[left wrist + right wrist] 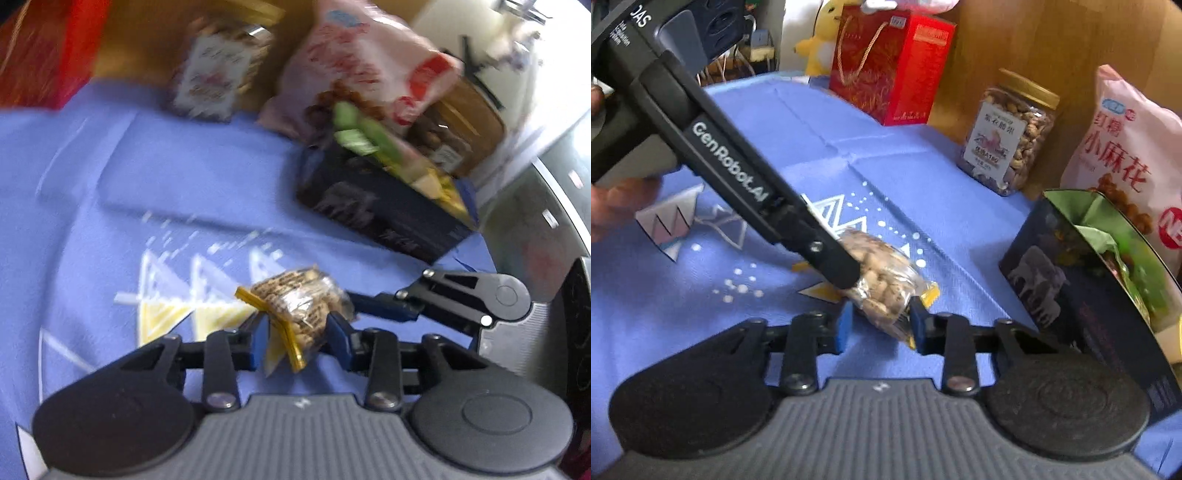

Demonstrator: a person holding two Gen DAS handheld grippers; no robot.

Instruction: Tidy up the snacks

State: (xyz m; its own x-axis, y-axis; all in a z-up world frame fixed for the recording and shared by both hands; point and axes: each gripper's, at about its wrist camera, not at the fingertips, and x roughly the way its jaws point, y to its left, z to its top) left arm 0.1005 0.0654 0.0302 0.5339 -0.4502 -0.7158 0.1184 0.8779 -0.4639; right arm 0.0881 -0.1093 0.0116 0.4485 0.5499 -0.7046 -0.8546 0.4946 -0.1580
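Observation:
A small clear packet of nuts [299, 306] with yellow sealed ends lies on the blue tablecloth [129, 177]. My left gripper [297, 338] is shut on it, blue pads against both sides. My right gripper [354, 301] comes in from the right and pinches the packet's far end. In the right wrist view the same packet [882, 291] sits between the right gripper's [881, 326] blue pads, which touch it. There the left gripper [846, 275] slants in from the upper left with its tip on the packet.
A dark box [1060, 291] holding green packets [1108, 240] stands right of the packet. Behind it are a pink snack bag [1126, 155], a nut jar [1008, 136] and a red gift box [894, 66]. A person's hand [613, 206] holds the left gripper.

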